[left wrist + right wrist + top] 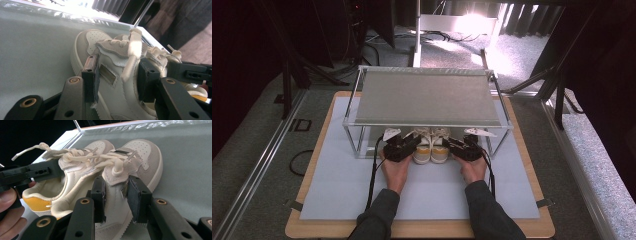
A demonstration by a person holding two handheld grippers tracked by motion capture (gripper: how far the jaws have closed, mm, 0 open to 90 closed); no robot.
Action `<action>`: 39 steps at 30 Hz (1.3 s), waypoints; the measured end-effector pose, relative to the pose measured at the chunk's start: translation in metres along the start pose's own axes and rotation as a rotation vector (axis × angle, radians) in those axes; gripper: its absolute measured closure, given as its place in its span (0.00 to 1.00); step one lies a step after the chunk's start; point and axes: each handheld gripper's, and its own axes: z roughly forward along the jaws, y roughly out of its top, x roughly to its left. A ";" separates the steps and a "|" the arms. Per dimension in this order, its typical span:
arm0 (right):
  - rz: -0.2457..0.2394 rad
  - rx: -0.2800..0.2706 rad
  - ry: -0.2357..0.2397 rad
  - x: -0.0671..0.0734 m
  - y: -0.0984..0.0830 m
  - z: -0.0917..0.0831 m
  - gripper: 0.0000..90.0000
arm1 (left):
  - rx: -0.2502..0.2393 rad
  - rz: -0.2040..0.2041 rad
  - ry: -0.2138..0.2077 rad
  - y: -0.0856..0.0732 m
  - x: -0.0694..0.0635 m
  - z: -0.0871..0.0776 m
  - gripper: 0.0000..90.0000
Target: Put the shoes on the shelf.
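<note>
Sleeves [484, 212] and both hands at the bottom edge of the high view, dark knit cuffs, forearms reaching forward over a pale grey mat [337, 185] on a wood-edged table [307, 230]. Left hand [395, 170] holds the left gripper [404, 146], right hand [474, 170] the right gripper [460, 147]; both black, blocky, with brass-ringed pivot holes on the jaw arms and a cable trailing back. Between them sit two small shoes side by side on the mat, heels toward the person, toes under a low metal-framed shelf [427, 97] with a flat grey matte top and thin bright posts. Left shoe [117, 82]: smooth off-white leather sides, grey suede toe wrap and lace panel, perforated toe cap, thick soft cream laces. In the left gripper view the jaws are part open and sit either side of this shoe's upper at the lace area, pads against or just at the leather; firm clamp or mere contact, can't tell for sure, but they look closed onto it. Right shoe [130, 177]: same build, serrated sole edge, laces knotted on top. In the right gripper view the jaws straddle its tongue and lace panel, narrow gap, pads pressing the suede flap. The left shoe's heel there shows a mustard-yellow tab and padded cream collar, with the left gripper's black jaw alongside it and fingers [10, 202] at the frame's left edge. Floor around the table is grey carpet.
</note>
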 end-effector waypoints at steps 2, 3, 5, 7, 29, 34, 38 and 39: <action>0.006 0.002 0.002 -0.001 0.001 0.001 0.76 | -0.002 0.000 0.004 0.000 0.000 0.001 0.65; 0.007 0.004 0.003 -0.001 0.001 0.001 0.76 | -0.004 0.000 0.006 0.000 0.001 0.002 0.65; 0.011 0.005 0.007 -0.002 0.002 0.002 0.76 | -0.007 -0.002 0.009 0.000 0.001 0.003 0.65; 0.033 0.011 0.003 -0.002 0.003 0.004 0.76 | -0.015 -0.006 0.014 0.000 0.002 0.004 0.65; -0.071 -0.090 -0.049 -0.012 -0.002 0.008 0.58 | -0.019 -0.043 0.028 -0.003 0.009 0.004 0.44; -0.035 -0.115 -0.034 -0.008 -0.007 -0.006 0.53 | -0.026 -0.036 -0.005 -0.002 0.005 -0.009 0.39; -0.060 -0.135 -0.008 -0.005 -0.012 -0.016 0.50 | -0.030 0.003 -0.044 -0.003 -0.001 -0.018 0.37; -0.057 -0.129 0.005 -0.003 -0.013 -0.018 0.48 | -0.032 0.010 -0.054 -0.004 -0.002 -0.020 0.36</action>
